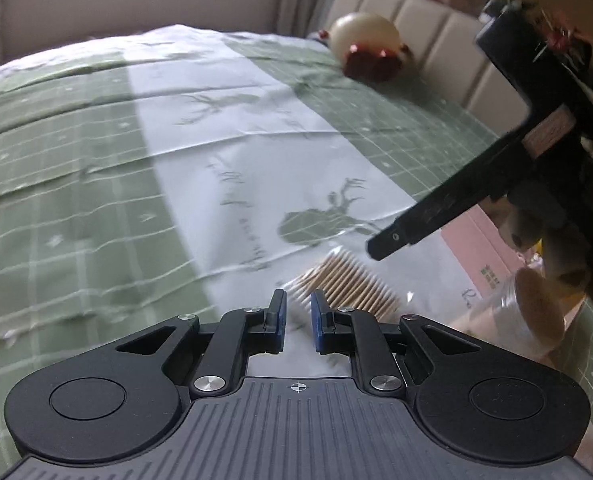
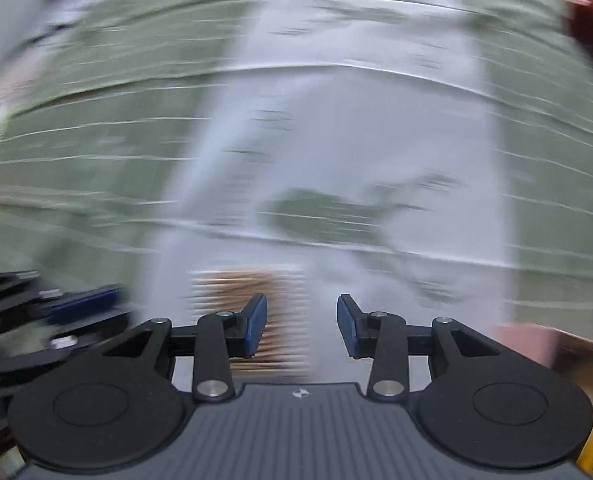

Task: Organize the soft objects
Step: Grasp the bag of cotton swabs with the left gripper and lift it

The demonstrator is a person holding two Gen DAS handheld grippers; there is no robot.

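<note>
So both grippers are hovering low over the bed, which has a green checked cover with a white stripe and deer prints down the middle. The thing they seem to be after is the bag of cotton swabs, a clear packet of wooden-stick swabs lying flat on the white stripe.

The left gripper has its 2 blue pads with only a narrow gap between them and nothing in there, so released but nearly closed. It sits just short of the packet's near edge, probably lined up for a pinch on the plastic.

The right gripper is spread wider, empty too, with the swabs showing just ahead and a bit left of its gap. That view is badly smeared, so I'd guess it's mid-swing. From the left view its black finger comes in above the packet's far side.

Off to the right there's a clear jar lying on its side and a pink box. A cream plush toy sits up by the headboard, well apart from all this.
</note>
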